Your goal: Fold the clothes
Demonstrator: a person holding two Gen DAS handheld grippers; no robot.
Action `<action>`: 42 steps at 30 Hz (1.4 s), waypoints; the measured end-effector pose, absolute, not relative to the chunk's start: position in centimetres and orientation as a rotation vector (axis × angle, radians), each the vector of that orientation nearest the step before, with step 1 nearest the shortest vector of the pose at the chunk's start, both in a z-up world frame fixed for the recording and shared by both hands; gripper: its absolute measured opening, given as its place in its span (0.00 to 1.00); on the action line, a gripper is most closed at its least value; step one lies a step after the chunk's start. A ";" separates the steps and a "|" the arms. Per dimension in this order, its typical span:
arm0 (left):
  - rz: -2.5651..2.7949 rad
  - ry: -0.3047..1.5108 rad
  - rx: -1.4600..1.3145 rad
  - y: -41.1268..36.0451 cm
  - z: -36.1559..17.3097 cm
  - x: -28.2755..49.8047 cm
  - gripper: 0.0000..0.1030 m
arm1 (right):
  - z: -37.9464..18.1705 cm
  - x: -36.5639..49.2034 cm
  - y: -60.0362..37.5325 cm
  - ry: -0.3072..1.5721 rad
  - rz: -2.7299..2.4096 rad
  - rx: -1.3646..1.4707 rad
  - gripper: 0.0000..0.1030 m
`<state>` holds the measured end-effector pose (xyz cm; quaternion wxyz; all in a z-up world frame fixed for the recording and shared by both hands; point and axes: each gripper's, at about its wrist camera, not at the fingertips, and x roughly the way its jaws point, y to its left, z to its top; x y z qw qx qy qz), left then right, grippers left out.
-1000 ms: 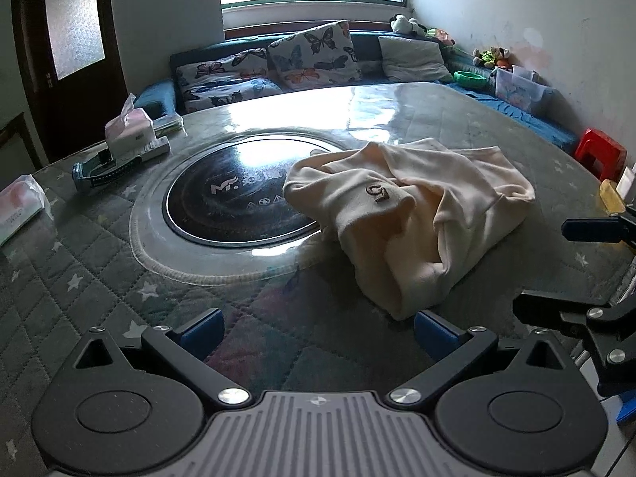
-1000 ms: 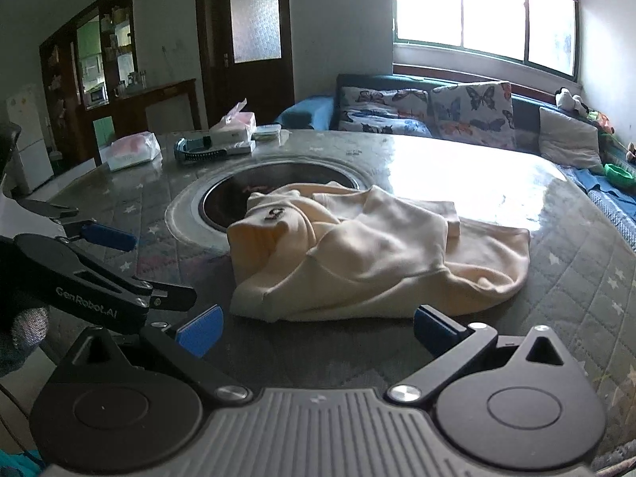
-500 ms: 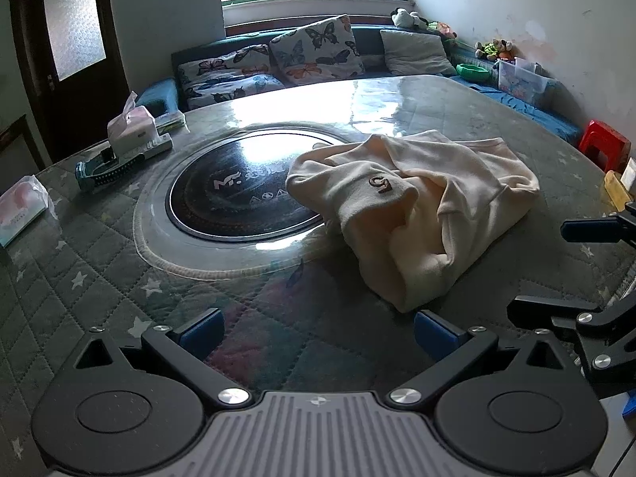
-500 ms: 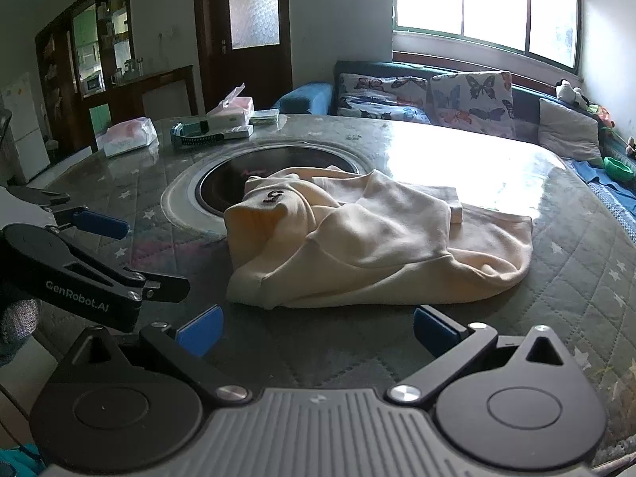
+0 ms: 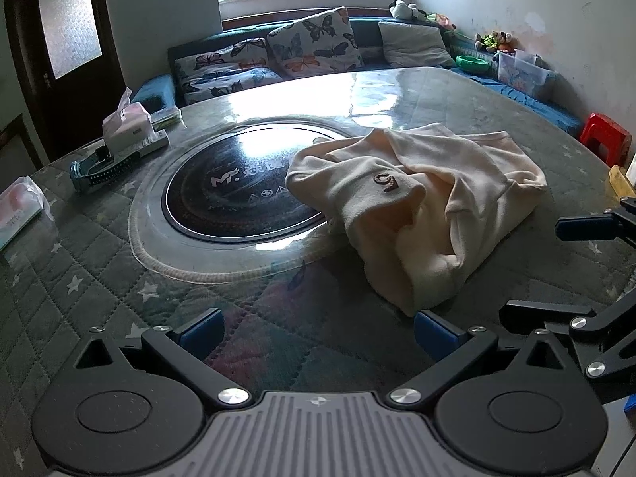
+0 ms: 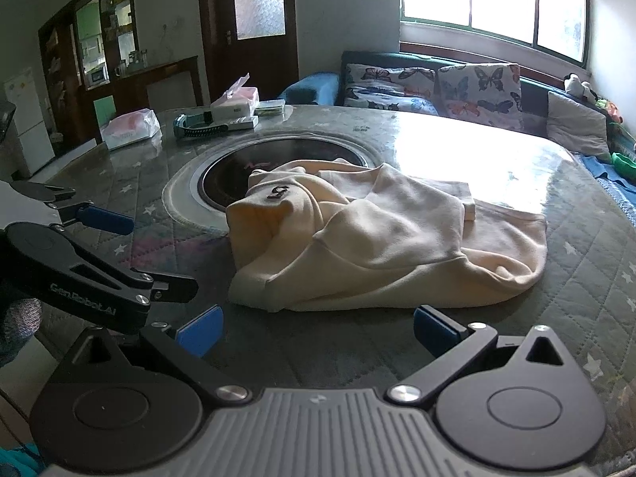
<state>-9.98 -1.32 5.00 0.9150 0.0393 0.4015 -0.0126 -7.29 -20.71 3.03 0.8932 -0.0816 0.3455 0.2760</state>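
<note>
Still-crumpled cream sweatshirt (image 5: 421,206) w/ brown "5"

A sweatshirt (image 5: 421,206) lies on the bench (image 5: 119,278), overlapping the right edge of the central cooktop (image 5: 238,194); a tissue box (image 5: 127,127) sits far left.
</note>
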 end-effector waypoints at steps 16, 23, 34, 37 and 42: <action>-0.030 0.810 0.076 -0.2 6.3 -7.5 1.00 | 3.9 -5.2 -19.9 0.711 0.595 -0.167 1.00; -0.024 0.769 0.079 0.4 7.9 -5.6 1.00 | 4.9 -3.1 -20.4 0.687 0.582 -0.148 1.00; -0.008 0.736 0.083 1.0 8.7 0.7 0.88 | 5.6 2.4 -20.2 0.677 0.545 -0.133 0.96; -0.004 0.741 0.095 1.2 8.2 2.8 0.79 | 5.4 4.4 -19.9 0.690 0.537 -0.132 0.88; -0.017 0.773 0.069 2.2 7.1 6.0 0.75 | 4.7 8.3 -19.2 0.717 0.532 -0.133 0.76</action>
